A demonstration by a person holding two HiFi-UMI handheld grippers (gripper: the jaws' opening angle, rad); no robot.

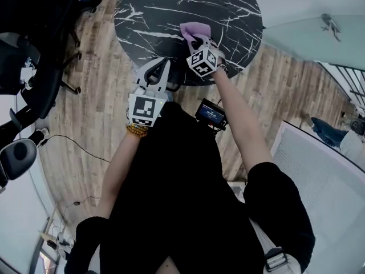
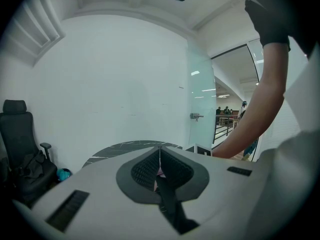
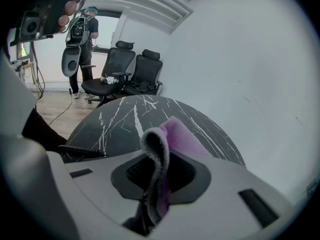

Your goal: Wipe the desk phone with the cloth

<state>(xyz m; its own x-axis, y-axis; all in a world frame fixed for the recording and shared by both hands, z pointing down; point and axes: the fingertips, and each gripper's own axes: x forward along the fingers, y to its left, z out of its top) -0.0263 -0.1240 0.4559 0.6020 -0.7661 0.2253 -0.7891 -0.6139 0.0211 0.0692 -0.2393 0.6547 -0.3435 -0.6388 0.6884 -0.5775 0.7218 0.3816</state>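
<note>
Head view: a round black table [image 1: 171, 10] with white streaks sits at 12 o'clock. The right gripper [image 1: 197, 40] reaches over its near edge and holds a purple cloth [image 1: 191, 30] above the top. The left gripper [image 1: 154, 72] is just beside it, at about 10 o'clock from the middle, by the table's edge. The person's black top hides the lower middle. Black chairs [image 1: 25, 67] are at 9 o'clock, partly cut off.

Left gripper view: the left gripper [image 2: 160, 151] has its jaws pressed together with nothing gripped. Only a thin pink sliver shows through the slit. The table [image 2: 115, 151] peeks out behind. An arm [image 2: 260, 104] crosses at 3 o'clock.

Right gripper view: the right gripper [image 3: 159, 156] has its jaws clamped on the cloth [image 3: 177, 134], which flops up and covers the tips. The table [image 3: 125, 119] lies past it. A curly cord [image 3: 75, 151] at 9 o'clock may belong to the desk phone, but the phone itself cannot be made out in any view.
</note>
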